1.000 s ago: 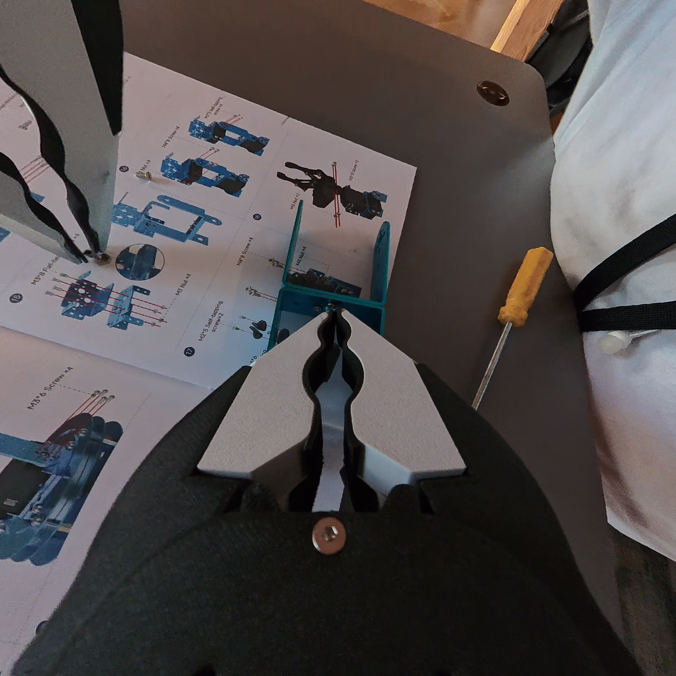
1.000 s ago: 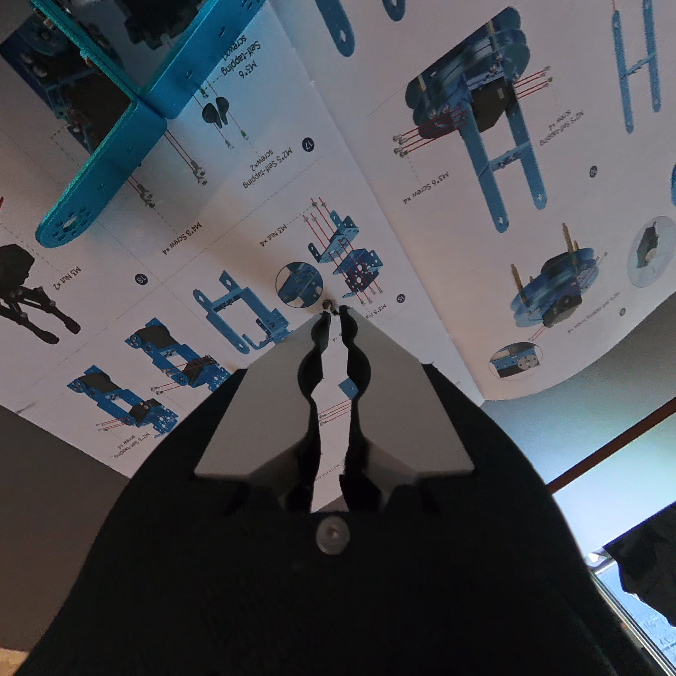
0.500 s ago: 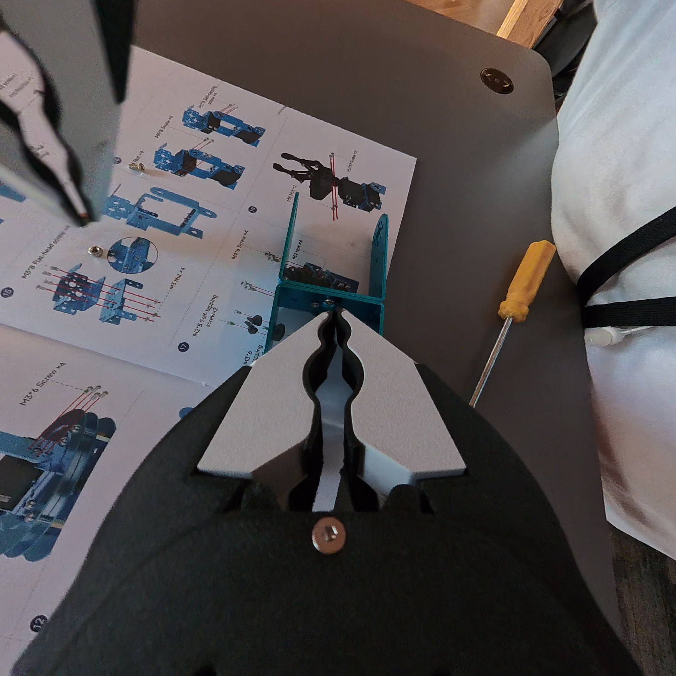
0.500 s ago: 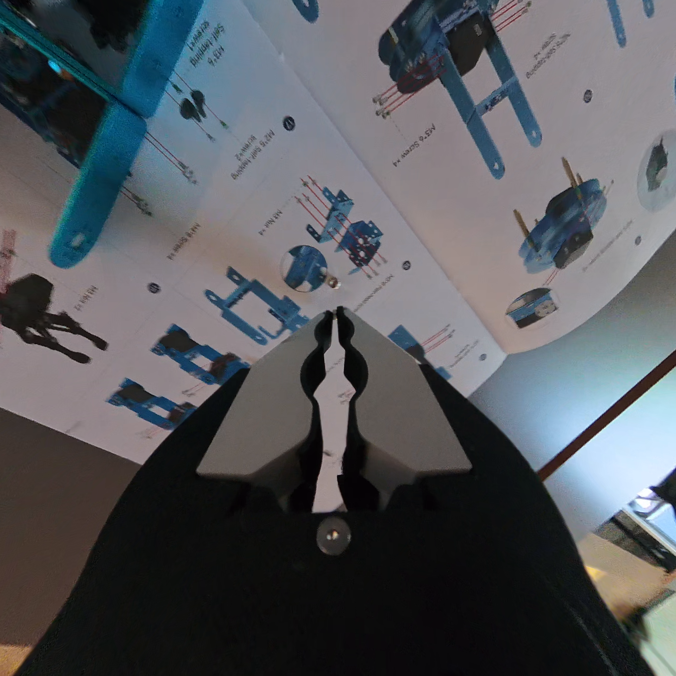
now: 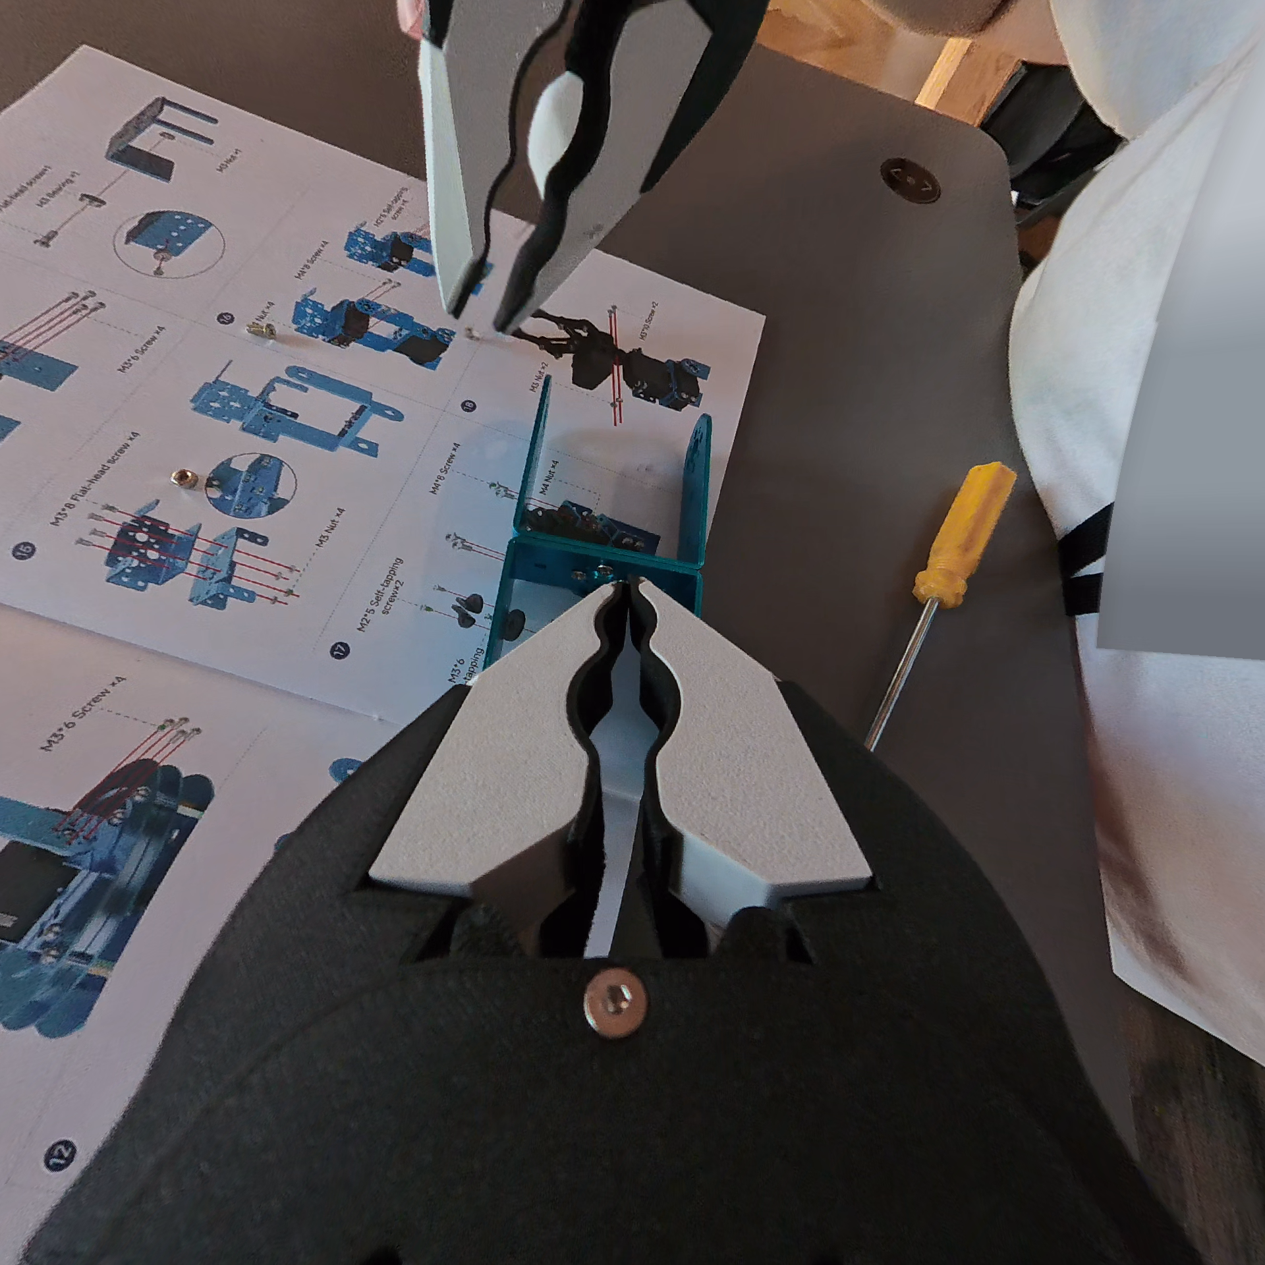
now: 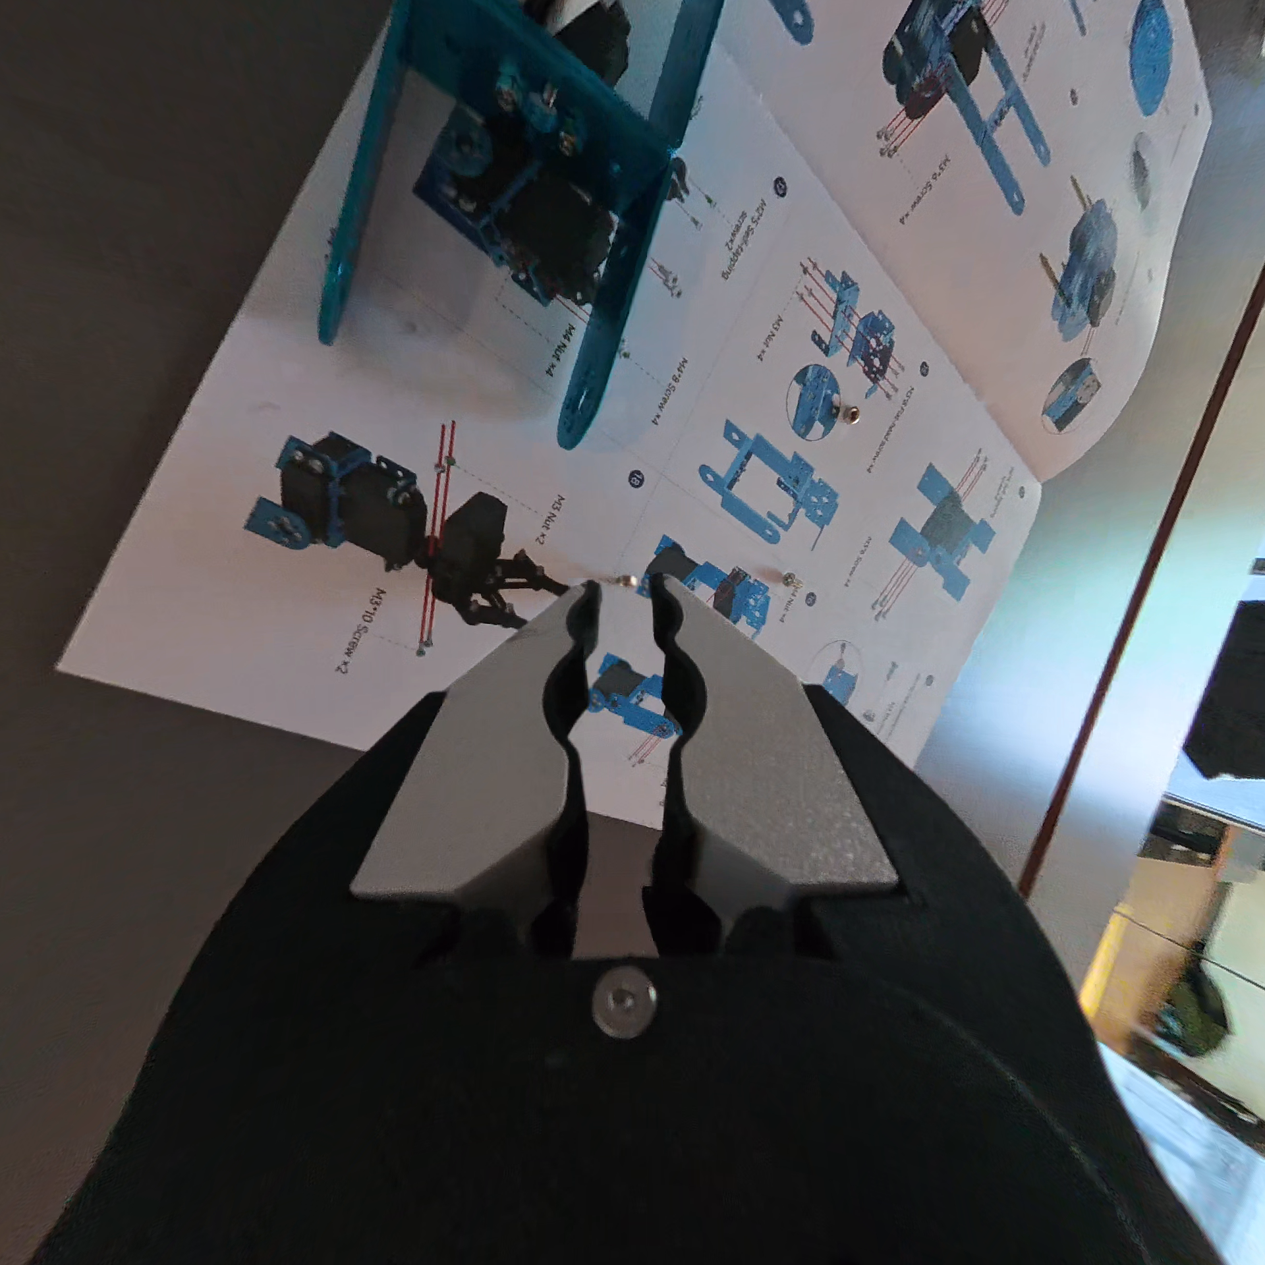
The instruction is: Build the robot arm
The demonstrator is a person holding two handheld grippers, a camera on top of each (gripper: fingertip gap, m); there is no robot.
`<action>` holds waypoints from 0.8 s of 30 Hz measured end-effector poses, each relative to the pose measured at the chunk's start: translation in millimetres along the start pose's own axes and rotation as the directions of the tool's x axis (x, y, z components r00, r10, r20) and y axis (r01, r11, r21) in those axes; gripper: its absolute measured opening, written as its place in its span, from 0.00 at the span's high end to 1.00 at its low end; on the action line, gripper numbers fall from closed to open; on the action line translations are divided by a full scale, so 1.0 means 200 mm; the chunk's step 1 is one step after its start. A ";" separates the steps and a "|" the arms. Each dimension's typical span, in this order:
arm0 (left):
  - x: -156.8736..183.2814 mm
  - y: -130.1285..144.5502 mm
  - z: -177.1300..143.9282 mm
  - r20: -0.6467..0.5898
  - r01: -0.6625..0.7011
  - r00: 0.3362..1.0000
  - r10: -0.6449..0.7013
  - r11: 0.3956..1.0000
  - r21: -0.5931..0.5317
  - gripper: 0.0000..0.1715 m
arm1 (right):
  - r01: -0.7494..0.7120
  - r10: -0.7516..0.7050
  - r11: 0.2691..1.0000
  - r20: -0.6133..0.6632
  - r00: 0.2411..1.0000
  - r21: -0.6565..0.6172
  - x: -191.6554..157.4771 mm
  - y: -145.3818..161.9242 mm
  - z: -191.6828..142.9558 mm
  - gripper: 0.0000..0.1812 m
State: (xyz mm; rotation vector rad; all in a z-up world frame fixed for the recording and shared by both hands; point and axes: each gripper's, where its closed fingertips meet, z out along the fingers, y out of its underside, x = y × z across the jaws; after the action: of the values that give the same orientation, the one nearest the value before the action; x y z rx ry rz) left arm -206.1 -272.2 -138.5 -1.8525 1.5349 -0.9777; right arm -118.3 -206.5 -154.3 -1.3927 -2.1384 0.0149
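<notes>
My left gripper (image 5: 626, 584) is shut on the near edge of a teal U-shaped metal bracket (image 5: 609, 547) with a servo block inside it, which stands on the instruction sheet (image 5: 205, 616). The bracket also shows in the right wrist view (image 6: 616, 226). My right gripper (image 6: 619, 584) is slightly open, its tips down at the paper on either side of a small silver screw (image 6: 626, 582). In the left wrist view the right gripper (image 5: 482, 322) hangs over that screw (image 5: 472, 333), beyond the bracket.
A brass nut (image 5: 183, 477) and another small screw (image 5: 261, 330) lie loose on the sheet. A yellow-handled screwdriver (image 5: 958, 541) lies on the dark grey table (image 5: 855, 342) right of the bracket. A person in white (image 5: 1129, 342) stands at the table's right edge. Spacing between my two grippers at the tips: around 12 cm. The small screw (image 5: 261, 330) is about 6 cm from my right fingertips.
My right gripper left the nut on the sheet, moved across to the small screw near the bracket and opened a little. My left gripper still holds the bracket.
</notes>
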 end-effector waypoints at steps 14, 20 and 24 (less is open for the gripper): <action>0.00 -0.01 -0.03 0.020 -0.009 1.000 0.009 1.000 0.008 1.00 | -0.516 0.477 0.848 0.253 0.842 0.122 0.03 -0.06 -0.01 0.93; -0.01 0.00 -0.03 0.019 -0.006 1.000 0.006 1.000 0.002 1.00 | -0.361 0.345 0.932 0.222 0.912 0.035 0.02 -0.02 0.03 0.94; -0.01 0.01 -0.04 0.017 0.000 1.000 0.000 1.000 -0.005 1.00 | -0.283 0.274 0.959 0.280 0.920 -0.008 0.01 -0.04 0.03 0.93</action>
State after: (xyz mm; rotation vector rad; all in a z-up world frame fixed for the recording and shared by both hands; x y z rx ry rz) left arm -213.1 -270.6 -135.9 -1.8597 1.5291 -0.9568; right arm -128.8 -206.8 -155.6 -1.7521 -2.1254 0.3774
